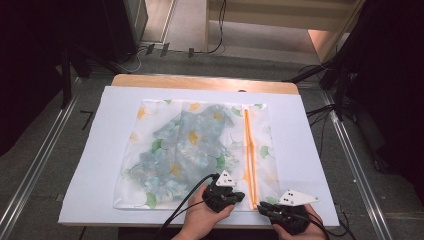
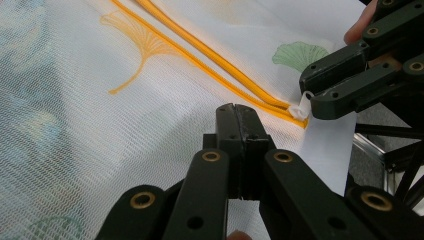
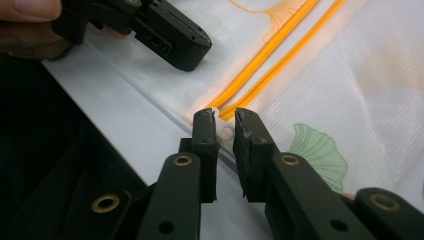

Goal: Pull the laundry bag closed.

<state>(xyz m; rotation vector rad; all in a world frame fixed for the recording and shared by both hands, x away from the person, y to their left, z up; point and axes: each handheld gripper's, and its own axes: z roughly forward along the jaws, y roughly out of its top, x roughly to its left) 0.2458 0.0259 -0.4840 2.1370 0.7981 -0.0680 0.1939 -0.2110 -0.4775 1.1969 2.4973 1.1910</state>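
Note:
A white mesh bag [image 1: 150, 145] printed with ginkgo leaves lies flat on the table, with a blue-green patterned garment inside. Its orange zipper [image 1: 249, 150] runs down the right side to the near edge. My left gripper [image 2: 236, 107] is shut, pinching the mesh just left of the zipper's near end, and the fabric ridges up toward its tip. My right gripper [image 3: 222, 115] grips the small white zipper pull [image 3: 223, 131] at that end, its jaws a narrow gap apart. In the high view the left gripper [image 1: 241, 196] and right gripper [image 1: 261, 206] almost meet tip to tip.
A white sheet [image 1: 100, 150] covers the wooden table [image 1: 200, 82]; its near edge runs right under both grippers. Metal floor rails [image 1: 35, 170] flank the table. Cables and dark stands [image 1: 340, 75] sit at the back right.

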